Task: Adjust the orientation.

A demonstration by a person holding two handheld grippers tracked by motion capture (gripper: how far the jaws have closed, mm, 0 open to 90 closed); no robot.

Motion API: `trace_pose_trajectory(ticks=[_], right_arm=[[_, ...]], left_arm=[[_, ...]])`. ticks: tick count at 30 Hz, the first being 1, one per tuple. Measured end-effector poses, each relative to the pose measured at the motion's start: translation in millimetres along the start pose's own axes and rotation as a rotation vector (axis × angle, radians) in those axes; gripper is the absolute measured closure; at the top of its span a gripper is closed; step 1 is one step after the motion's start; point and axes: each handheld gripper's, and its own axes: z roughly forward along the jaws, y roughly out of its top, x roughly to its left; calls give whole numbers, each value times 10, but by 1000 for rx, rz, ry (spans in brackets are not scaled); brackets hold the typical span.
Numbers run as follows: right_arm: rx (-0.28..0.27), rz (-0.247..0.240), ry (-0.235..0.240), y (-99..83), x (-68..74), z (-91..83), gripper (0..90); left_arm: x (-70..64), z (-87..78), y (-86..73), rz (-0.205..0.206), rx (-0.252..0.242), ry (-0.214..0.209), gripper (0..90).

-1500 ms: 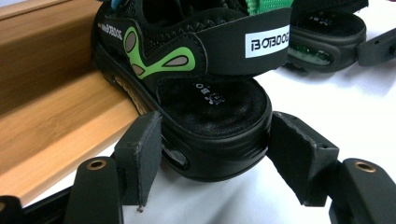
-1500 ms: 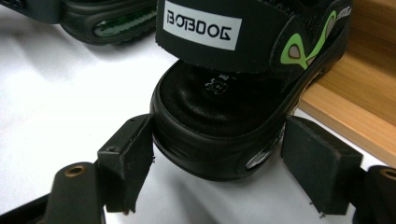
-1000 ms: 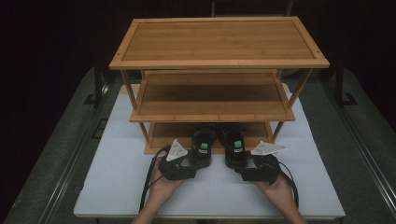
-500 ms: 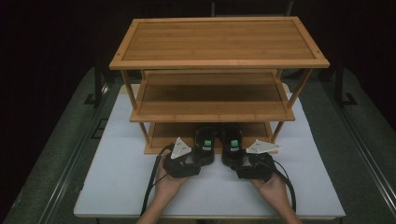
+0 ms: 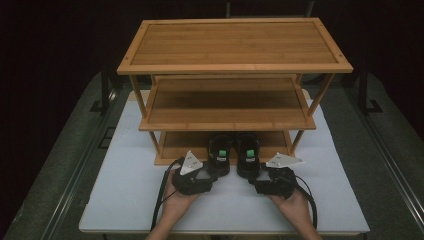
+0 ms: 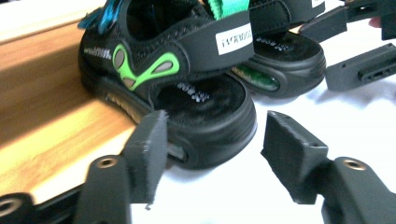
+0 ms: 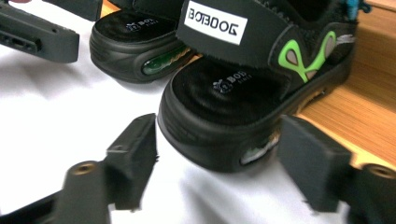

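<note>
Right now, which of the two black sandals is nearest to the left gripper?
The left sandal of the pair: its heel sits just ahead of the left gripper, whose jaws are open. The right sandal lies before the right gripper.

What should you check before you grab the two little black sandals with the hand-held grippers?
1. Left hand-held gripper open: ok, its jaws stand apart.
2. Right hand-held gripper open: ok, jaws apart too.
3. Left sandal lined up: ok, its heel sits between the jaws.
4. Right sandal lined up: ok, its heel sits between the jaws.
5. Sandals resting steadily: cannot tell; their heels hang off the rack's bottom shelf over the white table.
6. Jaws touching the sandals: cannot tell; the left one's inner jaw looks very close to the sole.
</note>
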Motion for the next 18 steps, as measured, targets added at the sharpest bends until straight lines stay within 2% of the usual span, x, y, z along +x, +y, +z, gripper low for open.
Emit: trace_pose_trajectory(ticks=[3,5,7,9,12,18], right_arm=[[-10,6,-20,-40,34,-42,439],[2,7,-34,-53,67,-44,487],[-4,-16,-73,-67,107,-53,538],[-8,-21,-84,-71,129,-59,566],[-18,-24,-96,-74,154,-81,641],[-17,-12,-87,-80,150,-99,691]], left_arm=[[-6,-11,-41,-19,7,-3,540],[-23,3,-52,-28,11,-5,567],[-49,10,-58,-20,7,27,614],[-50,9,-55,-24,10,36,647],[-45,-1,-45,-50,19,26,681],[-108,-7,-28,-11,24,54,725]])
